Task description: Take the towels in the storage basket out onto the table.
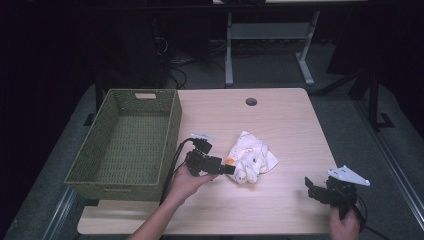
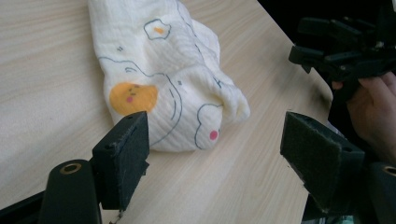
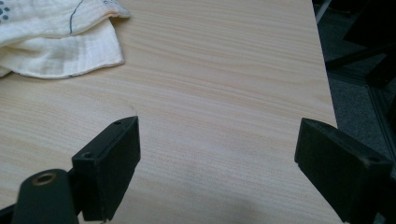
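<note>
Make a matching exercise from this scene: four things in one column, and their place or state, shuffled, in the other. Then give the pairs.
Things
1. green basket
2. white cloth
3. left gripper
4. right gripper

Place or state
A. open over bare wood near the table's right edge
B. crumpled at mid-table
C. empty, on the table's left side
D. open, fingers at the cloth's near edge

Pairs: 1-C, 2-B, 3-D, 4-A

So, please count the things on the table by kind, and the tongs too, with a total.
Green woven basket: 1
White printed cloth: 1
Tongs, both open: 2, left tongs and right tongs
Total: 4
</note>
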`<move>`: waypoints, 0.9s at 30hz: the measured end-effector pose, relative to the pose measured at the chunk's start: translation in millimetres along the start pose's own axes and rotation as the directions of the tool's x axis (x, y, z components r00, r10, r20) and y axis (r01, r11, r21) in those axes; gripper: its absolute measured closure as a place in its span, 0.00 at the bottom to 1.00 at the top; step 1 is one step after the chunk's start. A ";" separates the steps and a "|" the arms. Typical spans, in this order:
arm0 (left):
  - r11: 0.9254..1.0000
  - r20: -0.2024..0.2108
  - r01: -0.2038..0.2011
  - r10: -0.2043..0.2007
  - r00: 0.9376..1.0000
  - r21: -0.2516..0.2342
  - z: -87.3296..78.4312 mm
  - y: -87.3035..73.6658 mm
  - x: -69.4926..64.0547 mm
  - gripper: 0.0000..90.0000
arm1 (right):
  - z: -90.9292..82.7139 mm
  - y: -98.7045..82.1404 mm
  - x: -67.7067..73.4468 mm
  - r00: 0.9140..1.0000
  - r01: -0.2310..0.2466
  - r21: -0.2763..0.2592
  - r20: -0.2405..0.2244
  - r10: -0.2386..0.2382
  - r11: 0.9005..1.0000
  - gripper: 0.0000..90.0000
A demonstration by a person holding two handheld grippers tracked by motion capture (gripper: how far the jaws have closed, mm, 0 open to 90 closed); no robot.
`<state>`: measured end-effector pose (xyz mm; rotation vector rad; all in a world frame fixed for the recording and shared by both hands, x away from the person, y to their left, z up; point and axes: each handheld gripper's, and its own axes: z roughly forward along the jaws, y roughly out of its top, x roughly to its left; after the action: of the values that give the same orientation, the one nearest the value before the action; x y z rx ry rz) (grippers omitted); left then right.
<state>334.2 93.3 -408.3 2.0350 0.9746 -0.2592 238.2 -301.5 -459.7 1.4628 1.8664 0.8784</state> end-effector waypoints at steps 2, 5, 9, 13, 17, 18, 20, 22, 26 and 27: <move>1.000 -0.001 -0.001 0.001 1.000 -0.004 -1.5 -3.4 0.0 0.26 | -0.2 0.0 -0.3 1.000 -0.001 -0.002 0.001 0.001 1.000 0.15; 1.000 0.005 -0.003 0.003 1.000 -0.009 -4.8 -10.4 -0.5 0.26 | -0.3 -0.1 -0.1 1.000 0.000 -0.001 0.000 0.000 1.000 0.15; 1.000 0.003 -0.009 0.009 1.000 -0.011 -8.2 -17.3 -2.2 0.26 | -0.1 -0.2 0.3 1.000 0.004 0.000 0.002 -0.004 1.000 0.15; 1.000 0.005 -0.011 0.011 1.000 -0.010 -10.7 -25.2 -1.9 0.26 | -0.1 -0.3 0.5 1.000 0.004 0.000 0.002 -0.004 1.000 0.15; 1.000 0.008 -0.009 0.009 1.000 -0.015 -12.2 -31.9 -0.1 0.26 | 0.3 -0.4 0.7 1.000 0.007 0.005 0.003 -0.007 1.000 0.15; 1.000 0.007 -0.006 0.006 1.000 -0.014 -12.3 -33.1 0.0 0.26 | 0.5 -0.5 0.8 1.000 0.009 0.006 0.002 -0.009 1.000 0.15; 1.000 0.007 -0.008 0.008 1.000 -0.016 -12.3 -34.5 0.2 0.26 | 0.6 -0.5 0.9 1.000 0.009 0.007 0.001 -0.009 1.000 0.15; 1.000 0.012 -0.006 0.006 1.000 -0.013 -12.1 -37.2 0.2 0.26 | 0.4 -0.4 1.2 1.000 0.009 0.004 0.001 -0.009 1.000 0.15; 1.000 0.015 -0.009 0.009 1.000 -0.008 -13.0 -44.1 -0.4 0.26 | 0.0 -0.6 0.9 1.000 0.005 0.002 0.002 -0.005 1.000 0.15; 1.000 0.013 -0.007 0.007 1.000 -0.009 -13.2 -46.1 -1.1 0.26 | 0.3 -0.7 1.1 1.000 0.008 0.006 0.002 -0.008 1.000 0.15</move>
<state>298.2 118.6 -427.4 2.0254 0.9590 -0.2641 237.8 -300.6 -460.4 1.4585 1.8738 0.8677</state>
